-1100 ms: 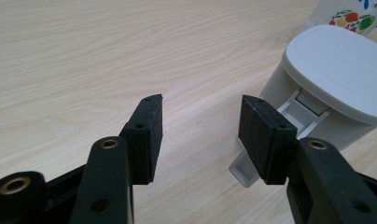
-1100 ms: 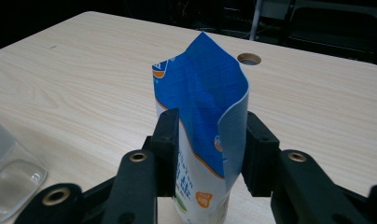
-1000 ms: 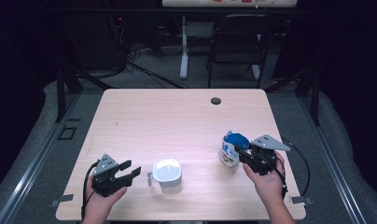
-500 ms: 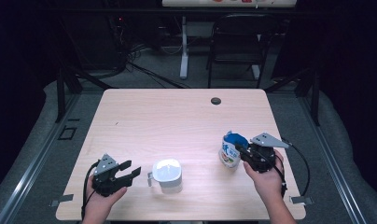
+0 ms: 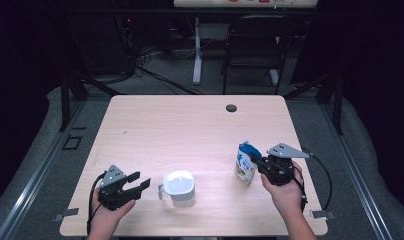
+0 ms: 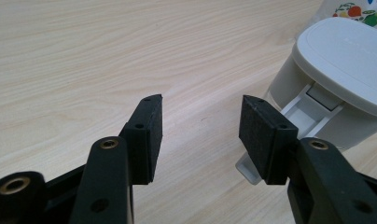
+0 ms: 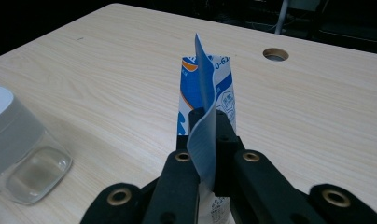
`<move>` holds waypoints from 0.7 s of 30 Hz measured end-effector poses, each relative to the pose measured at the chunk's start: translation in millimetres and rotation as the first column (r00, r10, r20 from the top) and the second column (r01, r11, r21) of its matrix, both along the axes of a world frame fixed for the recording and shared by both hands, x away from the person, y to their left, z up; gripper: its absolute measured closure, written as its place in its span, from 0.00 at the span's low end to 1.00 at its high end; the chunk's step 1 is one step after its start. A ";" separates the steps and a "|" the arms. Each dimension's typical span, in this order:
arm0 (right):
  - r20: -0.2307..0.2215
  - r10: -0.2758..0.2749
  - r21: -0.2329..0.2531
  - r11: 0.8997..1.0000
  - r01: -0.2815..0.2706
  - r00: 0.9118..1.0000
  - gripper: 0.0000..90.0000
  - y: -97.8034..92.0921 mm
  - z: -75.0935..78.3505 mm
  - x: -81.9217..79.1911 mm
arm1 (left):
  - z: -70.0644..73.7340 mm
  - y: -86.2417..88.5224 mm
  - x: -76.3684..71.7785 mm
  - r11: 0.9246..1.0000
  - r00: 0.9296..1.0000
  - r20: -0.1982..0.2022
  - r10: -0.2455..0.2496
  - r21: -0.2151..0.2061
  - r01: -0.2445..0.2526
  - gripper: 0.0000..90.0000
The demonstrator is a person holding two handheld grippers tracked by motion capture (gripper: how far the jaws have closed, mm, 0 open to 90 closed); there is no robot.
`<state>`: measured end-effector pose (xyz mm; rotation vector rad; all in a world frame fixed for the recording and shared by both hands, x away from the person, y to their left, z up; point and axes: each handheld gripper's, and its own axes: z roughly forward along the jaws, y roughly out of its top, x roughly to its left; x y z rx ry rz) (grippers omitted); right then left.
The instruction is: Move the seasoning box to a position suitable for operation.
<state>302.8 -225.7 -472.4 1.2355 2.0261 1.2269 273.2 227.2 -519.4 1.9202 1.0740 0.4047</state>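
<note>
Desk (image 5: 190, 125) pale wood. We see right gripper (image 5: 262, 164) jaws pinching pouch (image 5: 246, 165) upright; left gripper (image 5: 137, 182) jaws wide apart, empty, just beside container (image 5: 179, 187).

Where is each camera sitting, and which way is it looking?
High view: above the person's side, looking forward and down at the table; both hands show.
Left gripper view: on the left gripper, facing the white container; open jaws show.
Right gripper view: on the right gripper, facing the blue pouch it pinches.
All three show the container.
</note>
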 end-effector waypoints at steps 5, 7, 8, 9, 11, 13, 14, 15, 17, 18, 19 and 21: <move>-0.002 0.027 0.028 0.999 -0.027 1.000 1.00 0.7 -1.0 -5.8 | -0.4 0.7 0.3 1.000 1.000 -0.001 0.002 0.001 -0.002 0.56; 0.001 0.045 0.023 0.999 -0.045 0.999 1.00 2.6 -0.8 -10.2 | -0.7 1.1 0.6 1.000 1.000 0.004 0.009 -0.002 -0.009 0.56; 0.006 0.053 0.028 0.998 -0.053 0.999 1.00 3.8 -1.2 -12.4 | -1.0 1.1 0.7 1.000 1.000 0.007 0.010 -0.008 -0.010 0.56; 0.005 0.060 0.028 0.998 -0.060 0.998 1.00 4.6 -1.2 -14.9 | -0.9 1.1 0.7 1.000 1.000 0.007 0.010 -0.008 -0.010 0.56; 0.008 0.074 0.040 0.996 -0.074 0.997 1.00 5.9 -2.2 -19.0 | -0.9 0.7 0.5 1.000 1.000 0.006 0.006 -0.002 -0.006 0.56; 0.014 0.086 0.047 0.995 -0.086 0.996 1.00 7.1 -3.4 -22.5 | -0.8 0.4 0.2 1.000 1.000 0.001 0.003 -0.002 -0.003 0.56; 0.011 0.093 0.044 0.995 -0.094 0.996 1.00 6.8 -3.4 -23.6 | -0.8 0.4 0.2 1.000 1.000 0.002 0.003 0.000 -0.003 0.56; 0.012 0.101 0.053 0.993 -0.102 0.995 1.00 6.5 -4.1 -24.9 | -1.2 0.3 0.4 1.000 1.000 0.007 0.006 -0.005 -0.006 0.56; 0.014 0.120 0.064 0.991 -0.120 0.993 1.00 4.5 -5.0 -26.6 | -1.2 1.1 0.7 1.000 1.000 0.008 0.010 -0.004 -0.010 0.56; 0.012 0.126 0.063 0.990 -0.127 0.992 1.00 3.7 -5.0 -27.2 | -1.3 1.4 0.8 1.000 1.000 0.007 0.012 -0.005 -0.012 0.56; 0.014 0.134 0.064 0.989 -0.135 0.991 1.00 3.1 -5.2 -28.0 | -1.3 2.0 1.2 1.000 1.000 0.005 0.010 -0.006 -0.010 0.56; 0.017 0.140 0.070 0.988 -0.141 0.990 1.00 2.1 -5.7 -29.7 | -1.3 2.4 1.3 1.000 1.000 0.006 0.014 -0.008 -0.014 0.56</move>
